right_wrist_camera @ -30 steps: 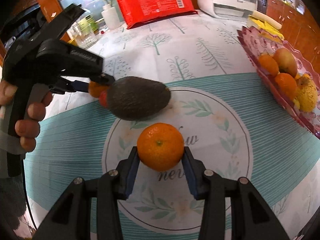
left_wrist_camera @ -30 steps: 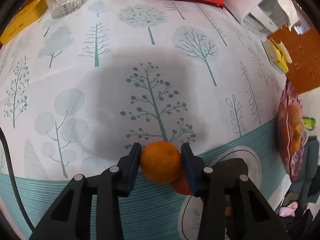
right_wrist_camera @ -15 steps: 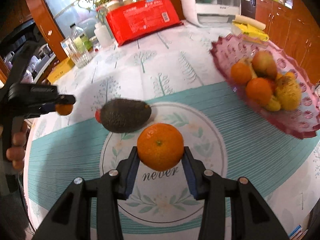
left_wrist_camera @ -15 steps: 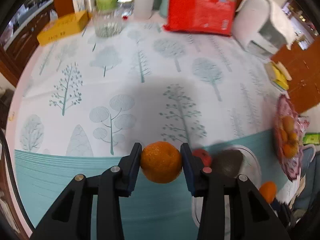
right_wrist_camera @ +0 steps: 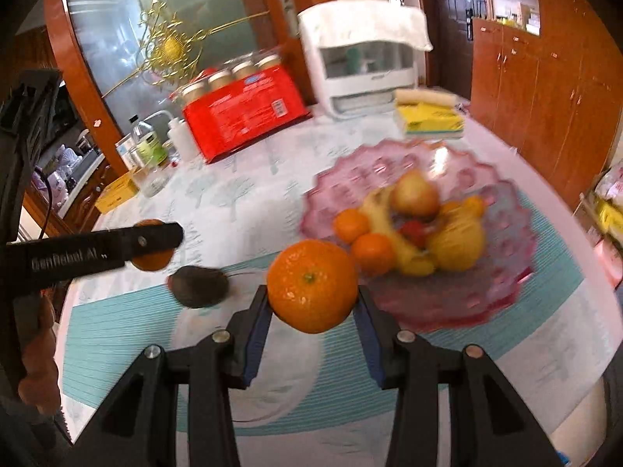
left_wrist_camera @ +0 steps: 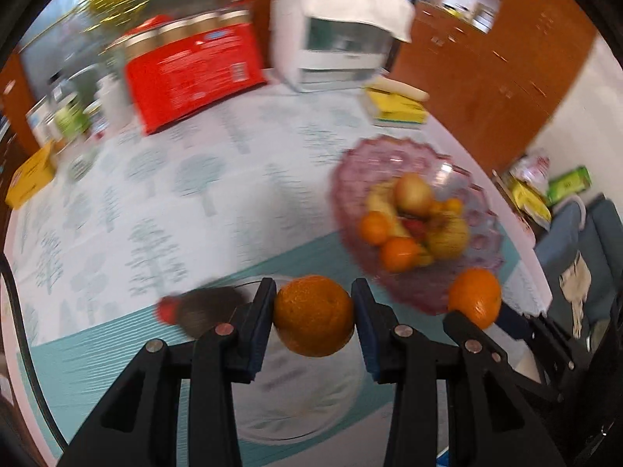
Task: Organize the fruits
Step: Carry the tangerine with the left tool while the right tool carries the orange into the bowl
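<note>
My left gripper (left_wrist_camera: 313,321) is shut on an orange (left_wrist_camera: 313,317) and holds it above the table. My right gripper (right_wrist_camera: 312,299) is shut on a second orange (right_wrist_camera: 311,286), also in the air. Each shows in the other's view: the right orange (left_wrist_camera: 475,297) at the lower right, the left orange (right_wrist_camera: 152,258) behind the left finger. The pink glass fruit bowl (right_wrist_camera: 502,284) holds oranges, an apple and yellow fruit, just beyond the right gripper. It also shows in the left wrist view (left_wrist_camera: 350,179). A dark avocado (right_wrist_camera: 200,286) lies on the tablecloth beside a small red fruit (left_wrist_camera: 165,311).
At the back of the table stand a red package (right_wrist_camera: 241,116), a white appliance (right_wrist_camera: 362,66), a yellow pack (right_wrist_camera: 428,120), bottles and a glass (right_wrist_camera: 152,179). A yellow box (left_wrist_camera: 29,179) lies at the left edge. Wooden cabinets stand to the right.
Both grippers have risen and swung right toward the pink bowl, each still holding its orange. The bowl now sits nearer and more central in both views.
</note>
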A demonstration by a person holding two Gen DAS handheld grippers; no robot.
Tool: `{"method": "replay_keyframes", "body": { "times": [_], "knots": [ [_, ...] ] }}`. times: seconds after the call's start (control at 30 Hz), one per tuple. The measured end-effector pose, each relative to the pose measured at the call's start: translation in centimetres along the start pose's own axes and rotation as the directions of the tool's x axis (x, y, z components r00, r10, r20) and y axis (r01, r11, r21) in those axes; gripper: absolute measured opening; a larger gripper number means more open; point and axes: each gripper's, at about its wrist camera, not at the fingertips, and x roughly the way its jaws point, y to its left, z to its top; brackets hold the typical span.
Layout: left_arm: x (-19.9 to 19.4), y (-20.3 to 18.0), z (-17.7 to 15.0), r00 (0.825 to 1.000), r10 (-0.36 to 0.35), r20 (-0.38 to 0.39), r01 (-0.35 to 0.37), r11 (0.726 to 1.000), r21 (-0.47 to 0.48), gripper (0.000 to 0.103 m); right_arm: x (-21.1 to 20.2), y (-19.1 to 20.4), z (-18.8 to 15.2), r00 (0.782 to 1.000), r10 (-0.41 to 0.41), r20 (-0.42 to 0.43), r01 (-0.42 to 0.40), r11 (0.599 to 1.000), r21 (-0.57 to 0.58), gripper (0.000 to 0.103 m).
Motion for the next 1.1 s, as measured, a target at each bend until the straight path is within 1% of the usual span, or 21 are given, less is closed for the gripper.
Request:
{"method": "replay_keyframes", "body": {
  "times": [0.1,0.2,0.23,0.33,0.43,0.5,0.57,0.7,0.73,0.8,1.0,1.03,1.1],
  "knots": [
    [1.3,-3.9,1.2,1.0,0.007,-0.003,-0.007,1.0,0.008,0.038,-0.5,-3.6,1.2,1.0,-0.015,0.008,0.015,1.0,-0.006,0.043],
    [2.8,-6.7,2.0,1.0,0.02,-0.015,-0.02,1.0,-0.005,0.038,-0.2,-6.7,2.3,1.0,-0.017,0.002,0.017,1.0,0.002,0.043],
    [3.2,-7.5,2.3,1.0,0.025,-0.017,-0.025,1.0,-0.01,0.038,0.2,-8.0,2.9,1.0,-0.023,-0.003,0.023,1.0,0.0,0.043],
    [4.3,-9.1,3.0,0.999,0.046,-0.019,-0.047,0.999,-0.017,0.038,1.1,-9.9,4.2,0.999,-0.037,-0.017,0.037,0.999,-0.017,0.043],
    [6.2,-10.5,3.8,0.997,0.074,-0.023,-0.074,0.997,-0.009,0.038,2.2,-11.4,5.4,0.999,-0.042,-0.016,0.042,0.998,-0.045,0.043],
    [8.0,-11.3,4.4,0.996,0.09,-0.018,-0.09,0.996,0.007,0.038,3.4,-12.2,6.1,0.999,-0.04,-0.024,0.039,0.997,-0.071,0.043],
    [10.1,-11.7,4.8,0.992,0.12,-0.045,-0.12,0.993,0.012,0.038,4.6,-12.9,6.6,0.998,-0.044,-0.043,0.04,0.995,-0.09,0.043],
    [13.5,-12.6,4.6,0.985,0.142,-0.094,-0.141,0.99,0.016,0.039,7.5,-14.0,7.6,0.995,-0.049,-0.083,0.04,0.994,-0.106,0.043],
    [13.5,-12.9,4.6,0.985,0.151,-0.079,-0.149,0.988,0.03,0.039,8.3,-14.3,7.8,0.994,-0.045,-0.099,0.035,0.994,-0.103,0.043],
    [13.9,-13.7,4.5,0.982,0.175,-0.076,-0.17,0.983,0.068,0.039,9.2,-14.7,8.0,0.992,-0.048,-0.114,0.037,0.994,-0.102,0.043],
    [14.1,-13.9,4.6,0.98,0.183,-0.078,-0.177,0.98,0.086,0.039,12.0,-15.2,8.3,0.985,-0.034,-0.169,0.017,0.995,-0.1,0.044],
    [14.1,-13.9,4.6,0.98,0.184,-0.08,-0.177,0.981,0.085,0.041,12.2,-15.2,8.3,0.985,-0.041,-0.17,0.024,0.995,-0.102,0.044],
    [13.9,-13.8,4.5,0.977,0.194,-0.083,-0.187,0.979,0.085,0.047,12.6,-15.1,8.2,0.984,-0.049,-0.173,0.031,0.994,-0.109,0.044]
  ]
}}
